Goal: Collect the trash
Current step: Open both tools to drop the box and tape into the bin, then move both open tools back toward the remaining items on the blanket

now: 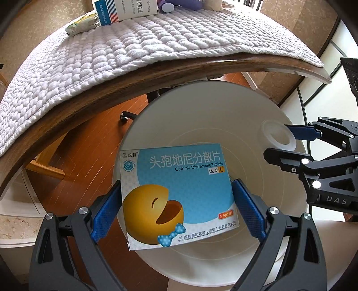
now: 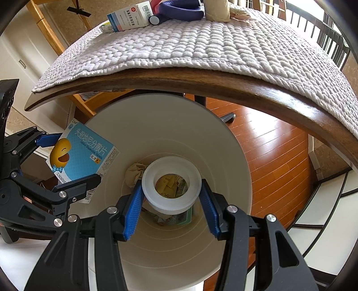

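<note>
Both grippers — left gripper, right gripper — over bin

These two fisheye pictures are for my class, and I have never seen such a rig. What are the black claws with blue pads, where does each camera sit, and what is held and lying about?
The claws are two hand-held grippers, each carrying a camera that looks along its jaws. In the left camera's picture, the left gripper clamps a blue cardboard medicine box with a yellow cartoon face. In the right camera's picture, the right gripper clamps a white plastic ring-shaped roll. Both hang over a round white plastic bin with crumpled rubbish at its bottom. Behind is a wooden table under a quilted grey cloth, bearing another white and blue medicine box.
</note>
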Tool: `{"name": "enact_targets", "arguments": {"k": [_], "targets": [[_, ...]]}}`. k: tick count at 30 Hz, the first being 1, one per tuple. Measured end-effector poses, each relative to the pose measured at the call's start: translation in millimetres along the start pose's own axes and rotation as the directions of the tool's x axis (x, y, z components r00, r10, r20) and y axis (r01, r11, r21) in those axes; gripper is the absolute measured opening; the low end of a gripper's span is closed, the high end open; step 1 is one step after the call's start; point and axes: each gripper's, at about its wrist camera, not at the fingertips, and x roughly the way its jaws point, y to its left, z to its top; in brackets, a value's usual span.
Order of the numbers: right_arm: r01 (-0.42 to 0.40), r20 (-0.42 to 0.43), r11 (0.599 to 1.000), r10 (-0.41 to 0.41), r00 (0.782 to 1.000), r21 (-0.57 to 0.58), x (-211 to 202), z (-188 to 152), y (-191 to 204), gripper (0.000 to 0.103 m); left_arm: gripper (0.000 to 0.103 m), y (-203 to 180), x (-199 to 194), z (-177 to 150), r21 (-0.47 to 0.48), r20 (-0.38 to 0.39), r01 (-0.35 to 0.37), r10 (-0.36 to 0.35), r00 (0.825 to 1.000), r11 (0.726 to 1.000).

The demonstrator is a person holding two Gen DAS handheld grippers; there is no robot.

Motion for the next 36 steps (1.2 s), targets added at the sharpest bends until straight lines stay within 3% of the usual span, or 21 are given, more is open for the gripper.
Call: {"name": "enact_targets", "arguments": {"k": [5, 6, 8, 16, 20, 25, 30, 36], "targets": [[0.002, -0.001, 1.000, -0.002, 1.000, 0.001, 0, -3, -4, 0.053, 0.097, 1, 2, 0, -0.012, 0.010, 0.021, -0.020, 1.000, 1.000], [0.009, 0.003, 1.000, -0.009, 1.000, 0.008, 0, -2, -5, 0.066, 0.098, 2, 3, 0, -0.016, 0.006, 0.021, -0.021, 1.000, 1.000], [0.015, 0.029, 0.999, -0.016, 0.999, 0.030, -5, -2, -9, 0.079, 0.101, 3, 4, 1, -0.015, 0.005, 0.023, -0.023, 1.000, 1.000], [0.033, 0.086, 0.999, -0.035, 0.996, 0.028, -26, 8, -20, 0.083, 0.101, 6, -12, 2, 0.006, 0.051, -0.007, 0.007, 0.999, 1.000], [0.094, 0.164, 0.995, -0.090, 0.982, -0.016, -49, 12, -18, 0.097, 0.101, 18, -39, 7, -0.022, 0.107, 0.013, -0.011, 0.994, 1.000], [0.233, 0.286, 0.969, -0.201, 0.937, -0.086, -80, 28, -9, 0.099, 0.102, 34, -91, 16, -0.063, 0.262, 0.026, -0.009, 0.965, 0.998], [0.235, 0.360, 0.970, -0.198, 0.912, -0.060, -101, 55, -16, 0.099, 0.102, 55, -117, 38, -0.158, 0.368, -0.005, 0.064, 0.928, 0.987], [0.257, 0.405, 0.965, -0.212, 0.890, -0.060, -100, 88, -23, 0.099, 0.102, 78, -106, 81, -0.262, 0.385, 0.045, 0.061, 0.921, 0.964]]}}
